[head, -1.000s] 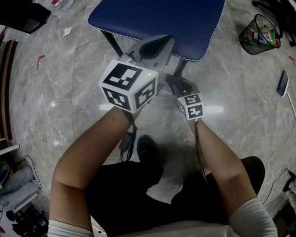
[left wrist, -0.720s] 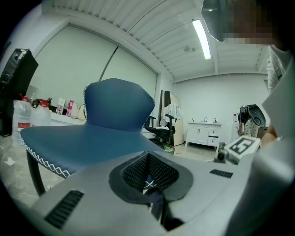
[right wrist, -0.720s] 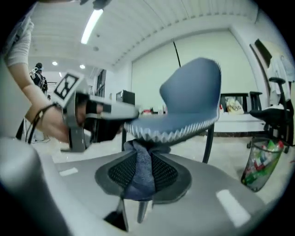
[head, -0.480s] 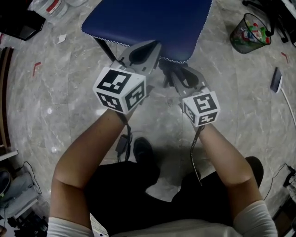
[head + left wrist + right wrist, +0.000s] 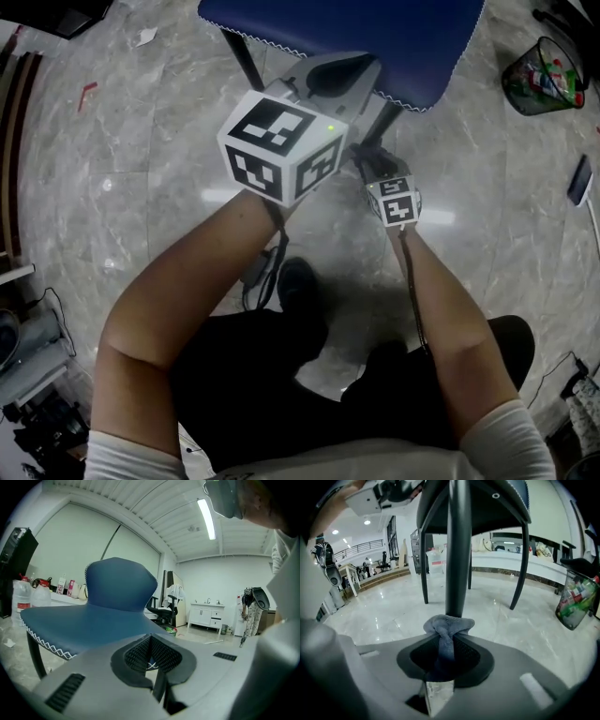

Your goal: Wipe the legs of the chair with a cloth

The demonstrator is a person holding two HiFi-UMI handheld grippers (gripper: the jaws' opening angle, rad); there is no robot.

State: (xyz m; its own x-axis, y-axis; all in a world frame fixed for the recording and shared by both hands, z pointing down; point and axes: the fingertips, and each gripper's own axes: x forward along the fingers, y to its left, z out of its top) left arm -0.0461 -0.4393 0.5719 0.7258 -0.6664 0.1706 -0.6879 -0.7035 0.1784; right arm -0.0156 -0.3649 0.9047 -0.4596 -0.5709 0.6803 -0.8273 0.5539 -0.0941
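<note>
While cloth (image 5: 449,623) presses leg (image 5: 458,550) — right gripper (image 5: 449,638) lower.

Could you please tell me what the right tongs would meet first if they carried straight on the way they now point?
The dark chair leg straight ahead: the right tongs grip a grey cloth whose bunched end seems to touch that leg, though depth is unclear.

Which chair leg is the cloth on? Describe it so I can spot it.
Find the blue chair seat. Under it stand four dark legs. Pick the leg nearest the right hand-held gripper, the only one against the grey cloth.
</note>
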